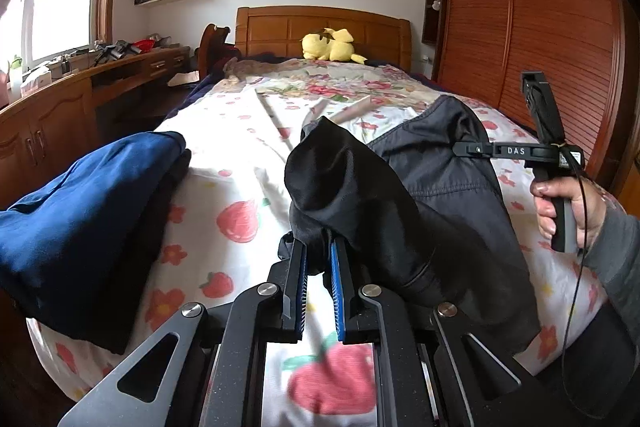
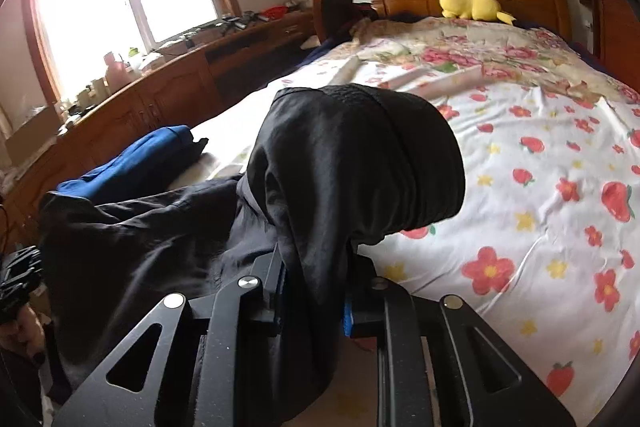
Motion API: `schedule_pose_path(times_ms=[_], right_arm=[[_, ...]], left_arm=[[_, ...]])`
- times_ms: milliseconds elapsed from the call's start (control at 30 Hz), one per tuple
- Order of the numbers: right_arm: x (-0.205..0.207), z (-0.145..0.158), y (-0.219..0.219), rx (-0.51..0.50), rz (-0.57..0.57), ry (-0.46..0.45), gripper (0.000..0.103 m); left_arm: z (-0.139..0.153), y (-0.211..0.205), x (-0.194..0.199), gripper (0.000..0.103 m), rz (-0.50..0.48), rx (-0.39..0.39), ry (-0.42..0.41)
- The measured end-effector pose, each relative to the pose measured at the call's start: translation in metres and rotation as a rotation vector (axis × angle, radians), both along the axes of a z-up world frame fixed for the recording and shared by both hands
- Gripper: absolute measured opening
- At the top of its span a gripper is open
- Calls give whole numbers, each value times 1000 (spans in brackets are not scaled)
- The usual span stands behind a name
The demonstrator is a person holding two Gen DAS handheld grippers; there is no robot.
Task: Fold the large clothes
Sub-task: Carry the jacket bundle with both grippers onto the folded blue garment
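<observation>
A black jacket (image 1: 436, 167) hangs between my two grippers above the bed (image 1: 240, 163). My left gripper (image 1: 319, 247) is shut on a bunched black end of it, which stands up over the blue-lined fingers. My right gripper (image 2: 312, 267) is shut on another bunched part of the jacket (image 2: 352, 155); the cloth hides its fingertips. In the left wrist view the right gripper (image 1: 460, 147) grips the jacket's far upper edge, held by a hand at right. The jacket's body drapes left and down in the right wrist view (image 2: 140, 239).
A folded blue garment (image 1: 88, 211) lies on the bed's left edge over a dark one; it also shows in the right wrist view (image 2: 132, 159). A yellow plush toy (image 1: 330, 45) sits by the headboard. A wooden desk (image 1: 52, 115) runs along the left, a wardrobe (image 1: 540, 27) on the right.
</observation>
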State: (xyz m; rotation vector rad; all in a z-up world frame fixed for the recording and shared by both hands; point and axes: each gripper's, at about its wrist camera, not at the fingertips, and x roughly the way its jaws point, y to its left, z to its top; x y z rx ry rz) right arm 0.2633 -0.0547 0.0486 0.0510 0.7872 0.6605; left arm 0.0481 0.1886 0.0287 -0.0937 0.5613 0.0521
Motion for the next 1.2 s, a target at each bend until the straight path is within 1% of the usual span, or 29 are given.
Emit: schedule_pose_path(times_ms=[67,233,300,400,567,733,867,967,1100,1167,1200], right_arm=[[0,6,3,14,-4,-19,19],[0,29,35,1,12,-91,17],[2,39,49,11,26,-109,17],[10,53,74,19,61,-123,17],[20,80,135,19,135,-163,17],[24,107,210,18,212,-204,17],[30,124,269,30,265,-225,17],[35,133,310,45,302,-230,16],[37,134,363,63,344,-221,16],[37,126,388,51,371,-209,16],[38,116,402,26,375,-187,17]], left_arm=[[0,4,1,11,-3,2,-9],[9,20,2,10,18,1,-58],[17,30,4,10,33,-1,-80],[32,48,2,9,62,25,-114],[58,88,-5,9,132,68,-151],[81,130,-11,9,219,114,-169],[99,164,-20,9,301,152,-181],[105,188,-30,9,373,185,-185],[105,222,-44,9,475,186,-182],[99,233,-46,9,524,194,-167],[94,241,-48,9,546,192,-149]])
